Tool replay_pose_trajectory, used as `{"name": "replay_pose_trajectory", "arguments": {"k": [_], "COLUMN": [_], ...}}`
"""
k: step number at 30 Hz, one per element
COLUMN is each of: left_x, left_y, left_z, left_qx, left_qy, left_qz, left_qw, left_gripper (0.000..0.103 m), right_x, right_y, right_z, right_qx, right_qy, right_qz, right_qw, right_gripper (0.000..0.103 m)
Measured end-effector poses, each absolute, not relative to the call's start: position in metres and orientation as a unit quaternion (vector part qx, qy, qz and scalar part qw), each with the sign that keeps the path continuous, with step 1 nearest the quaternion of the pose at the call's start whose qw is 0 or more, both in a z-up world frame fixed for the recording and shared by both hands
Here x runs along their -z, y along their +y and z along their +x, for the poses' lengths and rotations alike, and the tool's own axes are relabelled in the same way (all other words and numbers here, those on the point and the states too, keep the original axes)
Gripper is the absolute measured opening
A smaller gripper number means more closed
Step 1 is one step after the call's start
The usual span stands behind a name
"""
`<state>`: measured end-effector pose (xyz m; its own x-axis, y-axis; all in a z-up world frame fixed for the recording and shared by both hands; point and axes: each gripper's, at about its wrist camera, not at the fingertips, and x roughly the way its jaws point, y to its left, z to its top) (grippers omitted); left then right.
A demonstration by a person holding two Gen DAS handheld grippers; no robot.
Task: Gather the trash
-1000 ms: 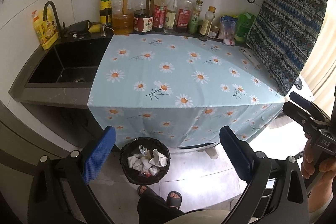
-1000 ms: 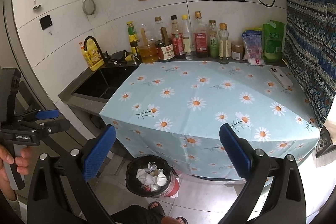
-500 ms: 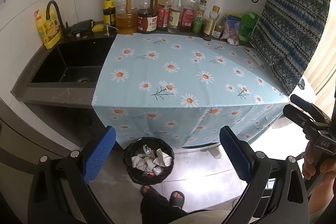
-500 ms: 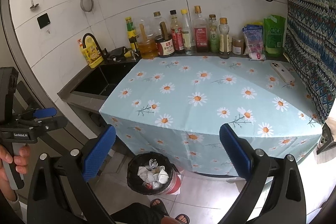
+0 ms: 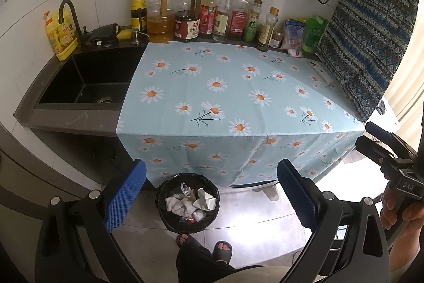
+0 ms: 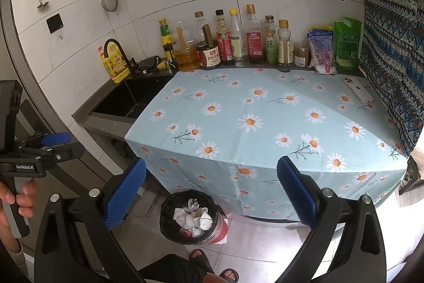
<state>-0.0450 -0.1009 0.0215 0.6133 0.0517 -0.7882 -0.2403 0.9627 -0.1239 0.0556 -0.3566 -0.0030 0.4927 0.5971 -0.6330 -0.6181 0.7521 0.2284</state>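
A black trash bin (image 5: 169, 219) (image 6: 169, 224) stands on the floor in front of the counter, holding crumpled white paper (image 5: 182, 206) (image 6: 194, 219) and other scraps. My left gripper (image 5: 210, 194) is open and empty, held back from the counter above the bin. My right gripper (image 6: 210, 192) is also open and empty, at about the same height. Each gripper shows at the edge of the other's view, held by a hand (image 5: 397, 206) (image 6: 16, 192). The daisy-print cloth (image 5: 233, 97) (image 6: 265, 123) on the counter carries no loose trash that I can see.
Sauce and oil bottles (image 5: 209, 15) (image 6: 228, 41) line the back wall. A black sink (image 5: 87, 81) lies left of the cloth. A white phone (image 6: 357, 93) rests at the cloth's right. A patterned curtain (image 5: 371, 44) hangs on the right. The person's sandalled feet (image 5: 222, 248) stand by the bin.
Both grippers have drifted slightly back and left; the counter and bin shift a little right in the left wrist view. Nothing was taken hold of or let go.
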Motion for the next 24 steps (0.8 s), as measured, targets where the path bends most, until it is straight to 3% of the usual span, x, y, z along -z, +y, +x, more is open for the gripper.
{"name": "replay_pose_trajectory", "arguments": {"k": [24], "left_x": [-0.0206], "left_y": [-0.1056], "left_z": [-0.0426], "left_qx": [-0.083], "left_qy": [0.435], "left_qz": [-0.107], "left_qw": [0.890], "left_gripper": [0.096], "right_x": [0.0075], "right_y": [-0.3596], "right_z": [0.0599], "right_qx": [-0.354], "right_qy": [0.364], "right_qz": [-0.013], "right_qw": [0.861], "right_gripper": [0.098]}}
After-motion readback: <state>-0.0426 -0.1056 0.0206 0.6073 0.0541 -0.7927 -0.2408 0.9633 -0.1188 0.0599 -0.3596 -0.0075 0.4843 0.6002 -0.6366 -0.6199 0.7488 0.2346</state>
